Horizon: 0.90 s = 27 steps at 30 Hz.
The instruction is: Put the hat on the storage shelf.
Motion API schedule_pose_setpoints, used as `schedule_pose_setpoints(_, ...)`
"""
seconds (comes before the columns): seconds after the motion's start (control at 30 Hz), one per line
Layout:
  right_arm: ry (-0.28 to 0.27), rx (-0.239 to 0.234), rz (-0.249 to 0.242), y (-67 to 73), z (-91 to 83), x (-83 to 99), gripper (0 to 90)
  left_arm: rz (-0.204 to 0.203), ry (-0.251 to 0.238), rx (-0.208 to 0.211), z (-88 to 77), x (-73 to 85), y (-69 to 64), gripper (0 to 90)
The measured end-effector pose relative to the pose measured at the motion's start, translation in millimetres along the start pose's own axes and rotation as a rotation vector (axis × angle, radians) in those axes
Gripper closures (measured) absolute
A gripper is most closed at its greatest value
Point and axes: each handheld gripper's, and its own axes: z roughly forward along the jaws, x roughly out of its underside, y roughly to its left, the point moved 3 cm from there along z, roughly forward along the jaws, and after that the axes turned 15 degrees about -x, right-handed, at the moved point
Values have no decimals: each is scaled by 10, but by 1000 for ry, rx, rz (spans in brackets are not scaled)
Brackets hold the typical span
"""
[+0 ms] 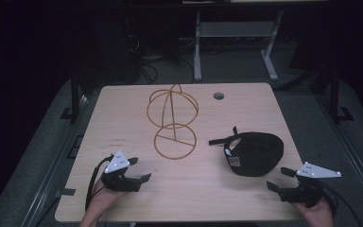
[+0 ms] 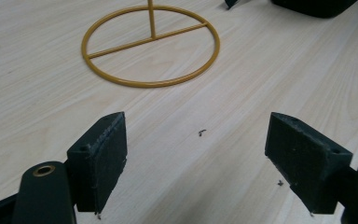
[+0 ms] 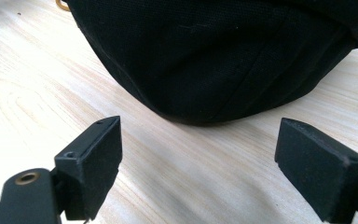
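Both grippers sit low at the near edge of the desk (image 1: pixel 123 113), one in each hand. The left gripper (image 1: pixel 139 169) is down by the near left corner, held in the left hand (image 1: pixel 101 198), jaws spread wide with nothing between them. In the left gripper view, the left gripper (image 2: pixel 196 158) has bare wood between its two black pads, a few dark specks lying on the surface, and the round base ring of the gold wire stand (image 2: pixel 151 44) straight ahead, a crossbar running through it and a thin post rising from the middle.

From the high view, the gold wire stand (image 1: pixel 172 120) stands near the middle of the desk, toward the far edge: a flat ring on the wood, an upright post, and a dome of wire hoops on top. A small round hole (image 1: pixel 218 96) sits in the desk near the far edge, right of the stand.

Over to the right, the black cap (image 1: pixel 255 152) lies on the desk, apart from the stand, strap sticking out on its left. The right gripper (image 1: pixel 279 178) sits just near of it, close to the near right corner, jaws released and wide apart. In the right gripper view, the right gripper (image 3: pixel 198 158) faces the black cap (image 3: pixel 214 56) close ahead, the cloth beyond the pads and not between them.
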Motion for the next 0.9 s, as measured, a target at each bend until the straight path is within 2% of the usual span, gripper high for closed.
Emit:
schedule_pose_setpoints(0.33, -7, 6, -7, 34, -9, -35, 145, 9, -9, 36, -17, -58, -89, 206)
schedule_pose_setpoints(0.57, -12, 3, -7, 50, -2, -46, 144, 4, -18, 68, -12, -156, -171, 206)
schedule_pose_setpoints(0.6, -9, 2, -11, 49, 3, -45, 144, 18, -15, 80, 7, -199, -201, 206)
schedule_pose_setpoints(0.77, -11, 2, -5, 44, -8, -43, 144, 31, -10, 106, 50, -271, -278, 206)
schedule_pose_setpoints(0.9, -18, 2, -5, 42, -20, -47, 144, 67, -8, 137, 91, -381, -405, 206)
